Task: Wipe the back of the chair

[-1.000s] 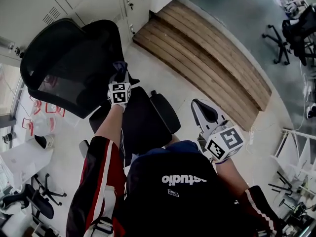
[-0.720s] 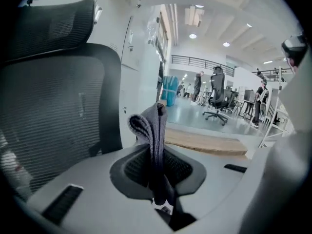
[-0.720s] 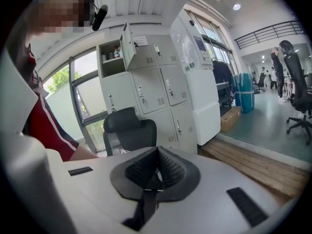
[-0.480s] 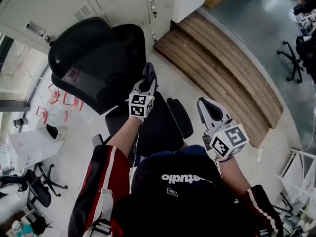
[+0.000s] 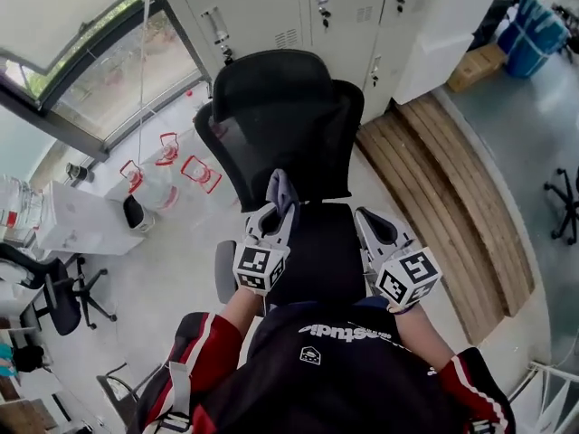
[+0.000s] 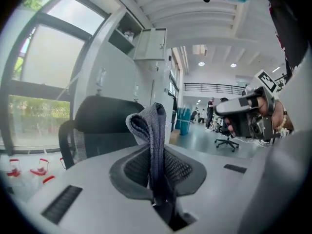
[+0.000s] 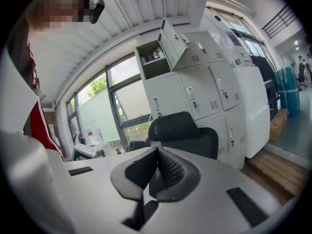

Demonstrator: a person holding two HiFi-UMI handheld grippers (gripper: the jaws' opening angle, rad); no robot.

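Directly at 12 o'clock from the left gripper (image 5: 275,210) stood the chair (image 5: 280,116), its backrest just beyond the gripper's tip. The left gripper's jaws were clamped on a cloth (image 5: 281,188), which rose above the tip as a folded loop and lay just short of the lower edge of the backrest; contact could not be confirmed. The right gripper (image 5: 368,221) hung at 3 o'clock from the left one, over the right edge of the seat (image 5: 318,251), with its jaws pressed together and nothing between them.

The cloth was grey, with a fine ribbed knit. The backrest was black mesh in a curved frame, topped by a padded black headrest (image 5: 271,70). The seat was flat, black and fabric-covered. Both grippers had pale grey shells and dark, dotted pads.

At 12 o'clock behind the chair stood pale metal lockers (image 5: 298,7). In the right gripper view, one locker door (image 7: 170,45) stood open; the compartment held small items too small to identify. At 10 o'clock from the left gripper, clear jugs (image 5: 161,181) with red handles sat on the floor. At 2 o'clock ran a slatted wooden platform (image 5: 452,188), with a cardboard box (image 5: 477,66) and a blue bin (image 5: 540,27) beyond it.
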